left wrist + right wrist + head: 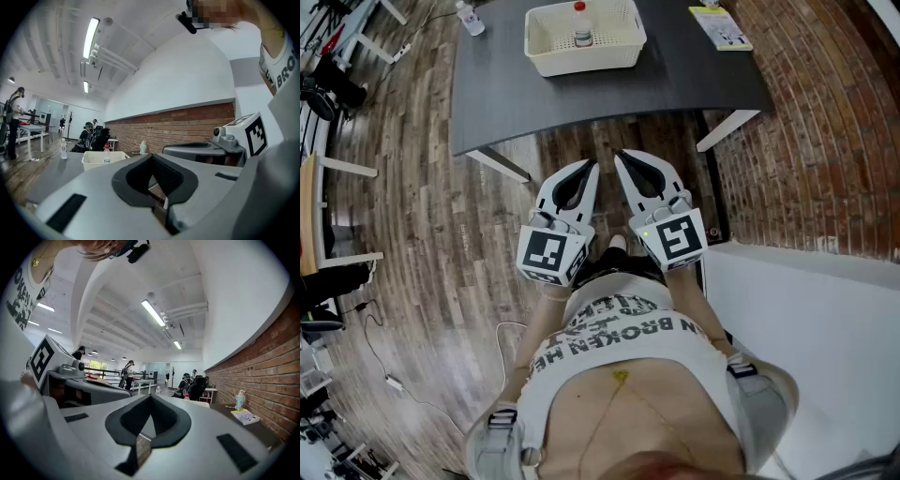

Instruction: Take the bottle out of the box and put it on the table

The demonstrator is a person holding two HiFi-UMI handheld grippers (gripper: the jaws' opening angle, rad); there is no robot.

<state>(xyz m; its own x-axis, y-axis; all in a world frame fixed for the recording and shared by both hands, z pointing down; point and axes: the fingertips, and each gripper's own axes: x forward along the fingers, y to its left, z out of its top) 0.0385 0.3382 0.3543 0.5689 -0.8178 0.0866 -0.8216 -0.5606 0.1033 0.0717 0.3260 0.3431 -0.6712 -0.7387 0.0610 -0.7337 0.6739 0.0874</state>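
Jaws of the left gripper [589, 169] and right gripper [622, 157], mid-frame, are closed on nothing. The bottle [580, 25] stands in the white box [586, 62], top centre on the table [675, 80]; one gripper should open wide before reaching.

My left gripper [591, 169] looks like smooth matt plastic. The table [506, 94] top is matt dark grey, the box [586, 58] is cream perforated plastic, and the floor [441, 234] at left is worn wood.

Dark grey table [675, 75], white slotted basket [591, 58] mid-table, clear bottle [470, 18] upright at its left edge, printed booklet [721, 26] near right edge.
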